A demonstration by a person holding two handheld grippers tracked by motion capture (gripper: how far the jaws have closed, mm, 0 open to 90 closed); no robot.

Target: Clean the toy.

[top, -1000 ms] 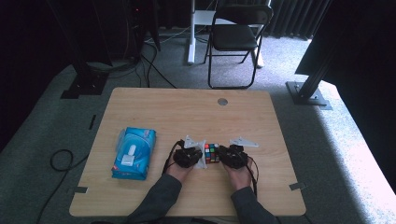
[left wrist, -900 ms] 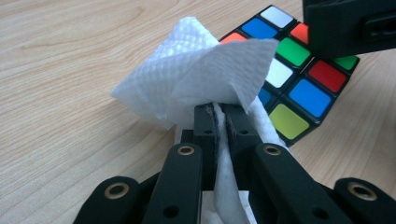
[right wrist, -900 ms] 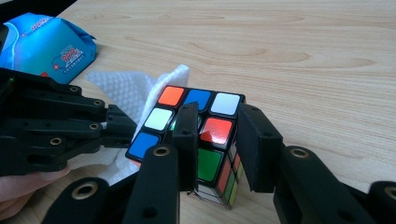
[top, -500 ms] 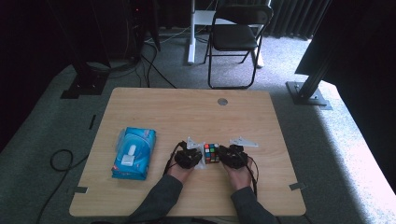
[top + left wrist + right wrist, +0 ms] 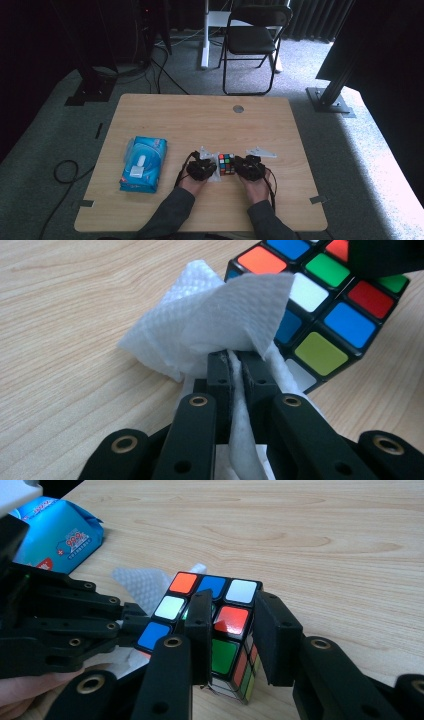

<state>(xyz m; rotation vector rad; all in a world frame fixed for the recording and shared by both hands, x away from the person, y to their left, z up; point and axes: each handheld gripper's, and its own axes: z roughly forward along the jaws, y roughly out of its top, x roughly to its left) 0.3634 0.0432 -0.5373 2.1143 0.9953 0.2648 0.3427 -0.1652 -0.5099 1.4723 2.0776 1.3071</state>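
Observation:
A Rubik's cube (image 5: pixel 226 163) sits at the table's front middle between my two grippers. In the right gripper view the cube (image 5: pixel 215 625) is clamped between the jaws of my right gripper (image 5: pixel 237 615), one jaw lying over its top face and the other on its right side. My left gripper (image 5: pixel 237 357) is shut on a crumpled white wipe (image 5: pixel 220 320), which presses against the cube's (image 5: pixel 325 315) near side. From above, the left gripper (image 5: pixel 202 169) is left of the cube and the right gripper (image 5: pixel 248 167) is on its right.
A blue pack of wet wipes (image 5: pixel 144 162) lies on the wooden table (image 5: pixel 200 115) to the left of my hands. A round grommet hole (image 5: pixel 238 108) is near the far edge. A folding chair (image 5: pixel 252 40) stands beyond the table.

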